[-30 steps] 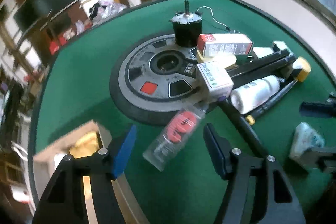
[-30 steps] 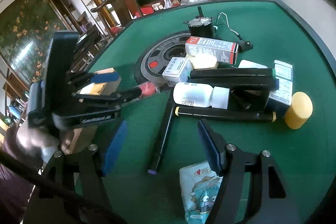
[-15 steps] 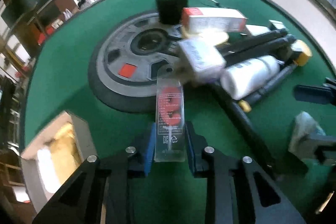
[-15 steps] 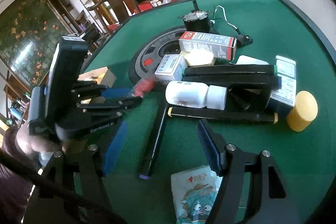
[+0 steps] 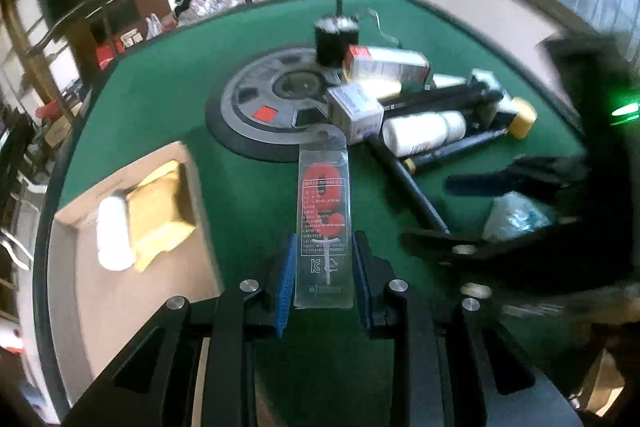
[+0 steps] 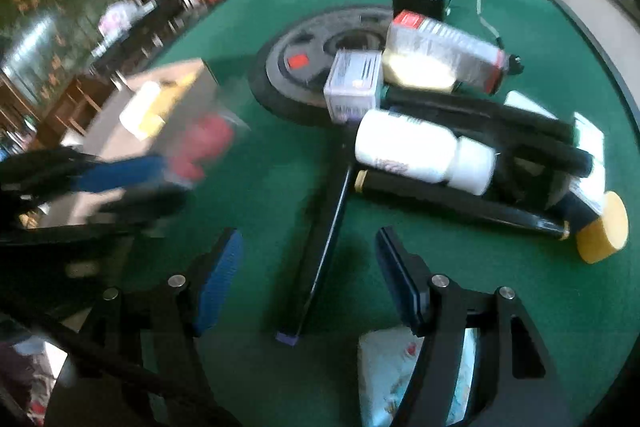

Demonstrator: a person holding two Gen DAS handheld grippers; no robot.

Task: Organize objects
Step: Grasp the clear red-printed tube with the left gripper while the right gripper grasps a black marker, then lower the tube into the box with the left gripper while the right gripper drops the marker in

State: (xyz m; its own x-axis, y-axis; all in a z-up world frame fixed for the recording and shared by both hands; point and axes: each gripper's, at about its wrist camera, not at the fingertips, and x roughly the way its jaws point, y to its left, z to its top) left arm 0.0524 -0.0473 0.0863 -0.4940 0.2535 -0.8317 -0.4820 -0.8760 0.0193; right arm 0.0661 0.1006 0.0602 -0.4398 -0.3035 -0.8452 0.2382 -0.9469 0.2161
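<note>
A: Gripping the clear blister pack (image 5: 324, 223), the left gripper (image 5: 323, 281) hangs beside the cardboard box (image 5: 120, 251); right gripper (image 6: 308, 275) gapes empty.
B: Risk: slick plastic slipping out short of the box.

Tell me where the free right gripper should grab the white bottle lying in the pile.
Take the white bottle across its wide body, not the narrower cap end. It lies on its side over black bars, so the right gripper, jaws open and empty, should probably come from above, fingers straddling its round sides.
</note>
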